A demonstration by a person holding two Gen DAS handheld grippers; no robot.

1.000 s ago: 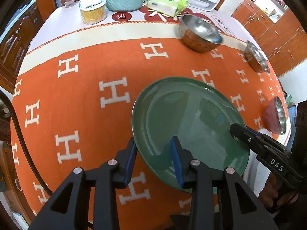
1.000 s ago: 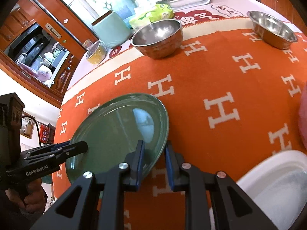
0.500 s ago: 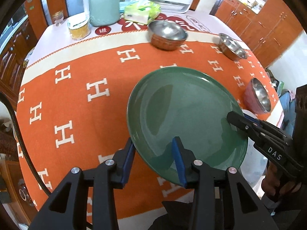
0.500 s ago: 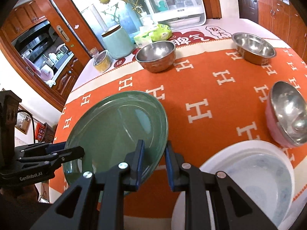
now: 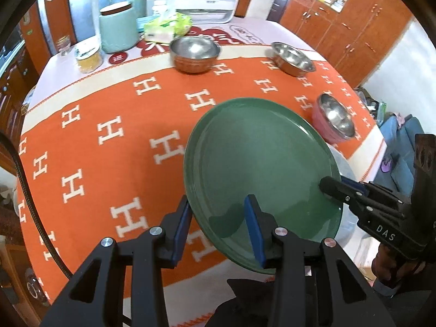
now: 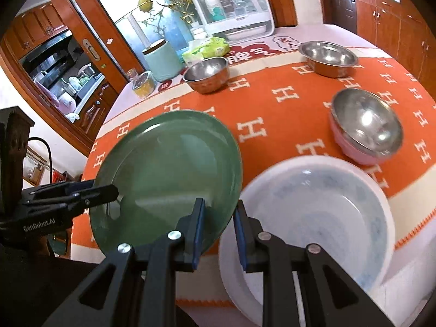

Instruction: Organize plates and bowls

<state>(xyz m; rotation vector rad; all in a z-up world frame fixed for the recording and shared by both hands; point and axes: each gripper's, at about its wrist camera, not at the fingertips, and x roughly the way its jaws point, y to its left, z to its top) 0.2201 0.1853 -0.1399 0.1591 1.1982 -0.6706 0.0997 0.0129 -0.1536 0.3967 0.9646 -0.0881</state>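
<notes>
A large green plate [image 5: 259, 163] is held in the air above the orange tablecloth, gripped at opposite rims. My left gripper [image 5: 218, 215] is shut on its near rim. My right gripper [image 6: 218, 218] is shut on its other rim, and shows in the left wrist view [image 5: 331, 186] at the right. The plate also shows in the right wrist view [image 6: 166, 169]. A white plate [image 6: 327, 212] lies on the table just right of it, near the front edge. A pink bowl with a steel bowl inside [image 6: 365, 125] stands behind the white plate.
Two steel bowls [image 5: 194, 54] [image 5: 293, 58] stand at the far side of the table. A mint canister [image 5: 117, 30], a jar [image 5: 88, 57] and a tissue pack [image 5: 166, 26] stand at the back. The table's front edge is just below the plate.
Both grippers have lifted the green plate off the cloth and carried it up and toward the white plate. The view has pulled back, so the pink bowl and white plate now show.
</notes>
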